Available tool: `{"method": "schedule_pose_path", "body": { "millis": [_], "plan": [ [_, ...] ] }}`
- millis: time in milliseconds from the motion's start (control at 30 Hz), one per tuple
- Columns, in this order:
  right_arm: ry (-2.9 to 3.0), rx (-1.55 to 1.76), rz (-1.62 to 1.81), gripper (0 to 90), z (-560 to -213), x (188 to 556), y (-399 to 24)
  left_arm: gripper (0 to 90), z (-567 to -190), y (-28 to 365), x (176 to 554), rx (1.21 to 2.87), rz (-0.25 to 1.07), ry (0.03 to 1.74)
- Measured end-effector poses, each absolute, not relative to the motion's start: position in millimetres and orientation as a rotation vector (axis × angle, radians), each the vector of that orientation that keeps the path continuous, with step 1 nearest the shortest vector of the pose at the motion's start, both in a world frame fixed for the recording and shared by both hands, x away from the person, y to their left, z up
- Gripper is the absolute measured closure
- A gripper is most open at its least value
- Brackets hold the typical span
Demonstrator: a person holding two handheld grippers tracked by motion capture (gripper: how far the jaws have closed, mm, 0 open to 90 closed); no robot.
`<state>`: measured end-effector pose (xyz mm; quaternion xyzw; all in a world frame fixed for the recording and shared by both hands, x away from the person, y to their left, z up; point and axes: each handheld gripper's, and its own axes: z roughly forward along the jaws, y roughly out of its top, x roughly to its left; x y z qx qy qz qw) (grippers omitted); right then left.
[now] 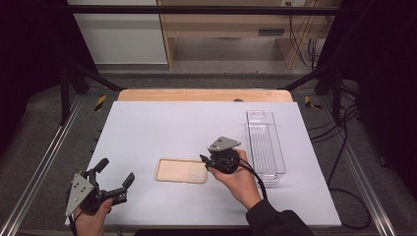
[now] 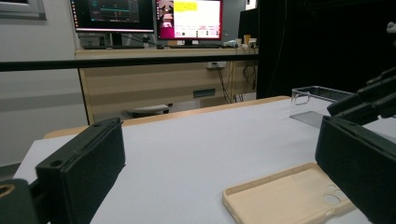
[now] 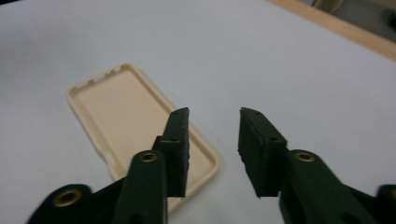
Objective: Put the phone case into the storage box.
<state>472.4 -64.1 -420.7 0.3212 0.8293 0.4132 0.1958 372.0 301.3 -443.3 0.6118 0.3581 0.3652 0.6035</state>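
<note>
- Just left of the right gripper [image 1: 205,163], the beige phone case [image 1: 181,170] lies flat, open side up, on the white table [image 1: 162,123].
- Its near corner is hidden behind one jaw in the right gripper view; jaws apart, gripping nothing.
- Left gripper [image 1: 114,178], jaws wide, empty, near the table's front edge.
- Clear tray [image 1: 265,142] lies by the right edge; bare table between.

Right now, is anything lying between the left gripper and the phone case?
No. In the high view, only bare white table separates the left gripper from the beige phone case.
</note>
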Motion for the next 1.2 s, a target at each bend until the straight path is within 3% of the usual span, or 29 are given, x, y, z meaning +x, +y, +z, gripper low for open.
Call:
{"method": "schedule_pose_path", "body": {
  "millis": [33,133,300,800,1200],
  "plan": [
    [2.373,0.885,1.146,78.0,-428,472,-60,0.9,-444,301,372,1.415,0.842,0.831],
    [2.433,0.865,1.112,85.3,-438,473,-53,0.9,-444,302,373,1.413,0.839,0.83],
    [2.521,0.864,1.075,90.0,-452,473,-45,1.0,-444,302,372,1.411,0.84,0.831],
    [2.662,0.808,0.849,90.0,-468,468,-36,1.1,-445,301,372,1.422,0.844,0.836],
    [2.656,0.893,0.93,90.0,-471,437,-71,1.1,-443,300,373,1.431,0.847,0.829]
  ]
}}
